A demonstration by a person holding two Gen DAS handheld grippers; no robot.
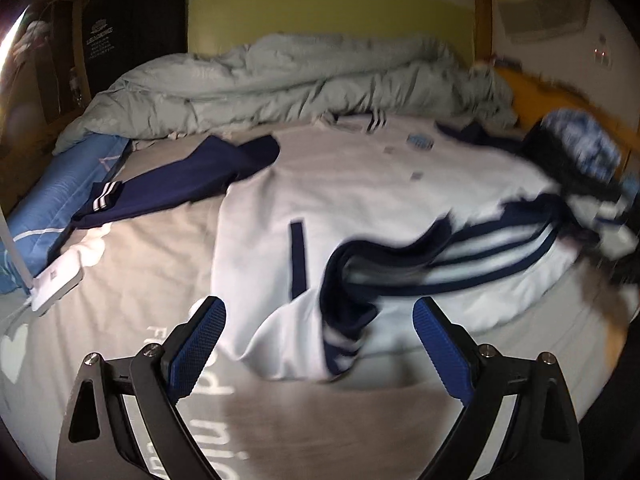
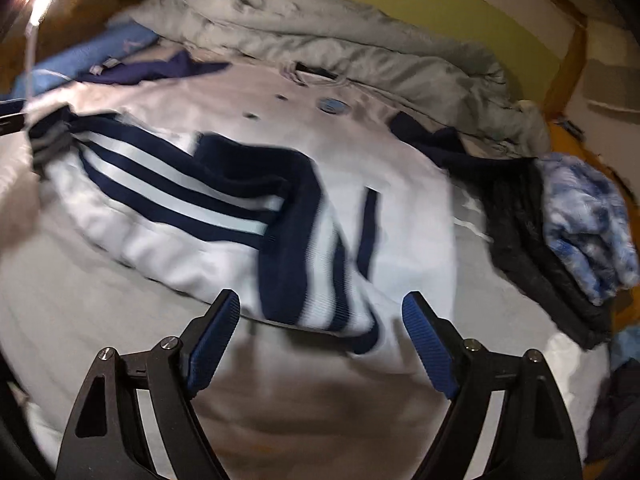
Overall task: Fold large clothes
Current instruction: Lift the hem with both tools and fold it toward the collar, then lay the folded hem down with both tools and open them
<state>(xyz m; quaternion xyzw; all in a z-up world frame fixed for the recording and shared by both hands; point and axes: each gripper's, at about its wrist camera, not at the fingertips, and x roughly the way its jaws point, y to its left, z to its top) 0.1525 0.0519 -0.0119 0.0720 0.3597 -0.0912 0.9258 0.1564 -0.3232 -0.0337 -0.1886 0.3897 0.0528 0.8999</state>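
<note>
The left gripper is hanging low over the bed, its blue-padded fingers spread wide with nothing between them, and the right gripper is hovering likewise, its fingers standing wide apart and empty. Just beyond both sets of fingers the white jacket is lying spread on the grey sheet, taking up the middle of the bed. Its navy-and-white striped hem is sitting nearest the right gripper, and one navy-striped sleeve is lying folded across the white body. The other navy sleeve is stretching out flat to the left, ending in a striped cuff. A small white device is resting on the sheet by the left edge, beside a blue pillow. To the right of the jacket a black garment is lying bunched with a blue-and-white patterned cloth on top of it. Farther back a pale green duvet is lying crumpled along the head of the bed, against a yellow-green wall. Both views are blurring slightly.
</note>
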